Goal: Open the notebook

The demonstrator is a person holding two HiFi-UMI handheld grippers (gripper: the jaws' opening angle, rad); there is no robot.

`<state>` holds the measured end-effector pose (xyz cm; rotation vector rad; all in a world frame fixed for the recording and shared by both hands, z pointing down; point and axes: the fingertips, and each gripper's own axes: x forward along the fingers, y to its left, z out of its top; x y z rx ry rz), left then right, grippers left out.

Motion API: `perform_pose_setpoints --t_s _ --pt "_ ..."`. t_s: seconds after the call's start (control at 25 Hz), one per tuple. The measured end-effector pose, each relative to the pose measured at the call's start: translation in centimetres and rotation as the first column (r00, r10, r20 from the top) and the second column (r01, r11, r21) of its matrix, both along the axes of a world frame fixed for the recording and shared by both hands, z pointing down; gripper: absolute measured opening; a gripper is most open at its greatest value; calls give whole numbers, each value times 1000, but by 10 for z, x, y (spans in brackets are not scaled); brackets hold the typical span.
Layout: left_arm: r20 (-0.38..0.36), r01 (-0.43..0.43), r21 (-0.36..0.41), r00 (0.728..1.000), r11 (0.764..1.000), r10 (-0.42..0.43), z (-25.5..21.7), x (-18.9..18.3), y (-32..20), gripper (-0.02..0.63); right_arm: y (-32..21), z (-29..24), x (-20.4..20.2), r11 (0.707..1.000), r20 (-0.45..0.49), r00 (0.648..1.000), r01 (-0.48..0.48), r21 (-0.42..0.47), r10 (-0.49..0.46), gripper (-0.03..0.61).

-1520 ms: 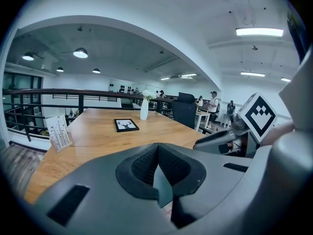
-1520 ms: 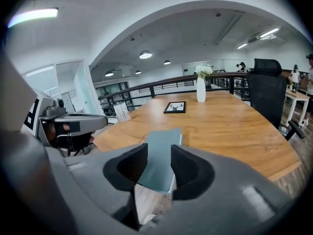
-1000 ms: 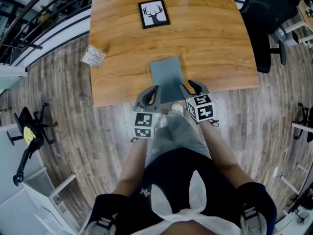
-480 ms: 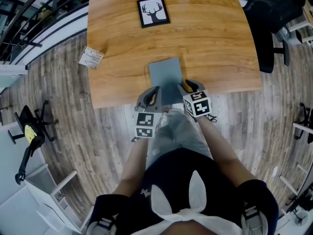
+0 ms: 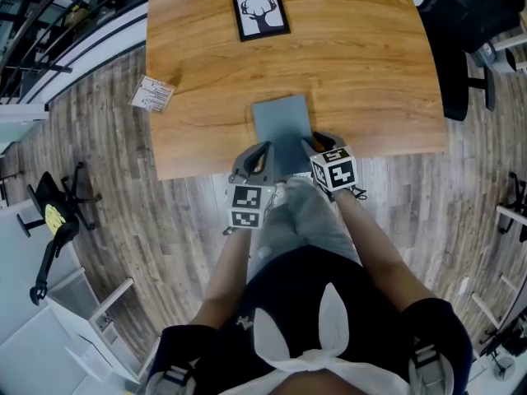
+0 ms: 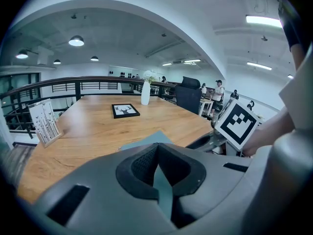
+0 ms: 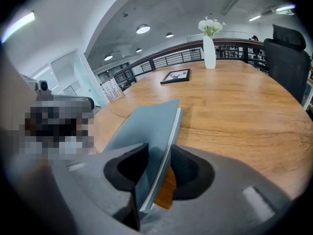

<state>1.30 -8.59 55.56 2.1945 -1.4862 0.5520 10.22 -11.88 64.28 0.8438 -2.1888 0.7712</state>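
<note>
Still finding the notebook (image 5: 282,130) closed, at centre of the head view, on the table's (image 5: 370,72) near edge. Pinching its thin cover with the left gripper (image 5: 262,151), jaws tight together. Since a second ago, brought the right gripper (image 5: 313,144) inward and clamped it over the lower right corner. Probably ready now for lifting the cover.

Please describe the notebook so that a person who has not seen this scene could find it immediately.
Find the wooden table; at its near edge, right in front of the person, is the notebook. It is plain, flat and grey-blue, gripped at its near end by the left claw and the right claw, unlike the black-framed deer picture farther back.
</note>
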Motion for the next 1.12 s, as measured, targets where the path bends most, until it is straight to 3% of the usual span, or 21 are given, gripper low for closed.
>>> perform_pose_setpoints --t_s 0.48,0.88,1.12 --pt "24 -10 -22 1000 1000 11 5 -2 -8 17 0 15 0 991 71 995 -56 -122 65 115" --pt "42 17 -36 999 999 -15 13 -2 -18 17 -2 17 4 978 84 994 -48 -203 66 88" --pt "57 55 -31 997 998 -54 16 -5 -25 17 -4 13 5 979 77 995 -42 -200 58 58"
